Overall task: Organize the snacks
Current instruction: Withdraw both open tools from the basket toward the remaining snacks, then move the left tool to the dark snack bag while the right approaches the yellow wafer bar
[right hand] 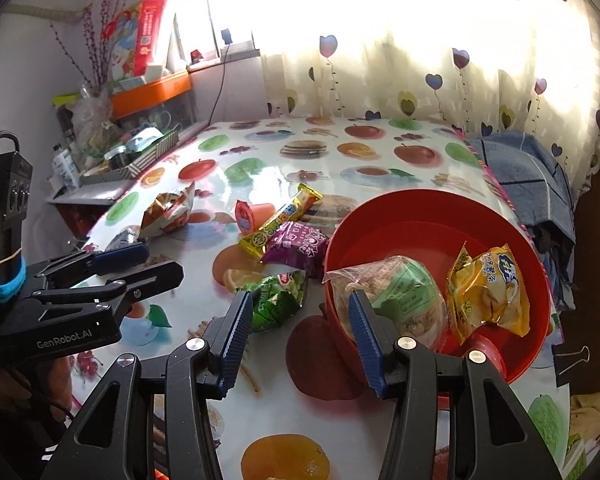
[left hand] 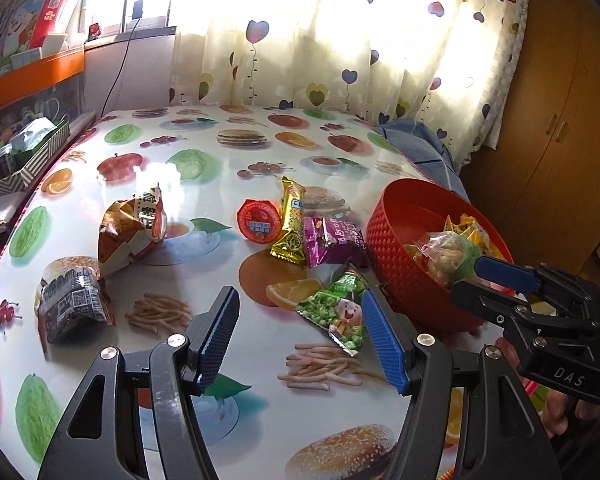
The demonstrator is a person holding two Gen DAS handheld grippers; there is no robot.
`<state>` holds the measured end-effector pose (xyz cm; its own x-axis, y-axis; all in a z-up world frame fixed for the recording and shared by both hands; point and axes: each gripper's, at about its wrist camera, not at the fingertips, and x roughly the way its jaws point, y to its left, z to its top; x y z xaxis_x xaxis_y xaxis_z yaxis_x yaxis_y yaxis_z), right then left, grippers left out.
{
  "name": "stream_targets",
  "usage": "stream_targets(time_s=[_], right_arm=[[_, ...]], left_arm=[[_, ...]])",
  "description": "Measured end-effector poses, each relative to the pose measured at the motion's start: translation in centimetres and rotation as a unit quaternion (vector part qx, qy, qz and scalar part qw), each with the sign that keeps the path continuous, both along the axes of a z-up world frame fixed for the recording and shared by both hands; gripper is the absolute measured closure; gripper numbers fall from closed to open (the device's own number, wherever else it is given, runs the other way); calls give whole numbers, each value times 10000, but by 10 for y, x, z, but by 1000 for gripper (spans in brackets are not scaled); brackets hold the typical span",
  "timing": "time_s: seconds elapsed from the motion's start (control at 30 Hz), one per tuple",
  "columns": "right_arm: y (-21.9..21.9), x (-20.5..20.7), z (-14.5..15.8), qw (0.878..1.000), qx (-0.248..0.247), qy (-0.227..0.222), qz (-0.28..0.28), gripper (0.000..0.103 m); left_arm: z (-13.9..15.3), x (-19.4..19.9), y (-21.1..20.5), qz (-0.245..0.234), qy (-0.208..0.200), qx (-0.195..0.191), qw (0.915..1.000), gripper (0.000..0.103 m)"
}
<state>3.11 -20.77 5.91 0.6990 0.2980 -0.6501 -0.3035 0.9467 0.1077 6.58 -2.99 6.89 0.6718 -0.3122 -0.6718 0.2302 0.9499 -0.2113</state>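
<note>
Left wrist: green pea packet (left hand: 336, 312) just beside open left claw (left hand: 300, 336).

The near part of the worktop (left hand: 260, 412) lies bare — a tool could pass there without meeting anything. Farther in, a cluster of packets bars the middle: the green pea packet (left hand: 336, 312), the purple packet (left hand: 332, 240), the yellow bar (left hand: 290, 220) and the red jelly cup (left hand: 259, 221), touching or just beside one another. To the left, the orange bag (left hand: 130, 228) and the dark packet (left hand: 74, 300) leave an open lane between them and the cluster. The red basket (right hand: 380, 216) blocks the right edge, and the far worktop under the curtain (left hand: 340, 40) is open.
</note>
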Motion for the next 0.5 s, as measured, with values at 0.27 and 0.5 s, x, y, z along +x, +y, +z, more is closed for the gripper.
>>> stream_targets(time_s=[0.27,0.5], right_arm=[[13,12,-2,9999,9,38,145,54],[28,23,-1,9995,-16,38,323,54]], left_arm=[[-7,5,28,323,64,-68,9994,38],[-14,9,51,620,165,-103,9979,38]])
